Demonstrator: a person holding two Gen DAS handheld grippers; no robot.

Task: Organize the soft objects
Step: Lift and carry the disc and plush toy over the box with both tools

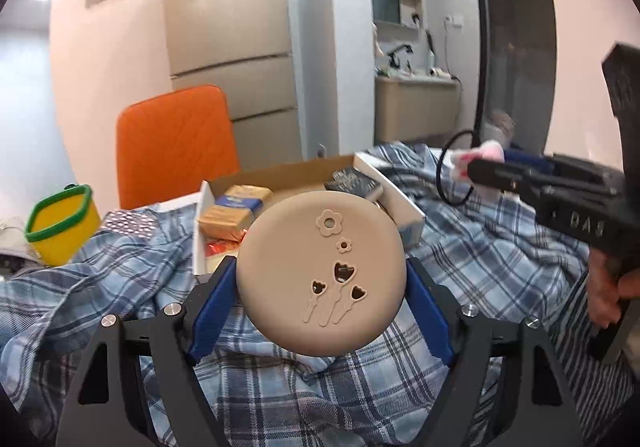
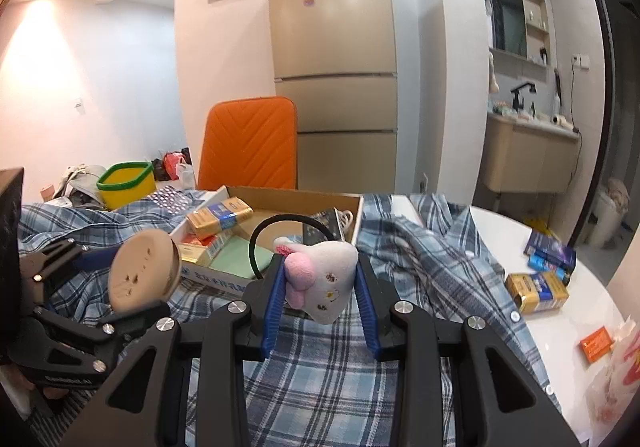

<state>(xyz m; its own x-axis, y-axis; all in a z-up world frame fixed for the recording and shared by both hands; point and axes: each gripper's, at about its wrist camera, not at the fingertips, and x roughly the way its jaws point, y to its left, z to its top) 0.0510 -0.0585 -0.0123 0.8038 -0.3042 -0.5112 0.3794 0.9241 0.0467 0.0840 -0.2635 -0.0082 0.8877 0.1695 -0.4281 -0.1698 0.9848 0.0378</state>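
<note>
My left gripper (image 1: pixel 322 275) is shut on a round beige silicone disc (image 1: pixel 320 271) with flower cut-outs, held above the blue plaid shirt (image 1: pixel 460 267). It also shows in the right wrist view (image 2: pixel 142 273), at the left. My right gripper (image 2: pixel 320 279) is shut on a white and pink plush headband piece (image 2: pixel 324 279) with a black band (image 2: pixel 276 225). In the left wrist view the right gripper (image 1: pixel 472 169) sits at the right, above the shirt, with the plush (image 1: pixel 486 153) at its tip.
An open cardboard box (image 2: pixel 288 197) with packets and a green pad lies beyond the shirt. A yellow tub with green rim (image 2: pixel 126 183) stands at the left. An orange chair (image 2: pixel 250 143) is behind. Boxes (image 2: pixel 536 291) lie on the white table (image 2: pixel 560 327) at the right.
</note>
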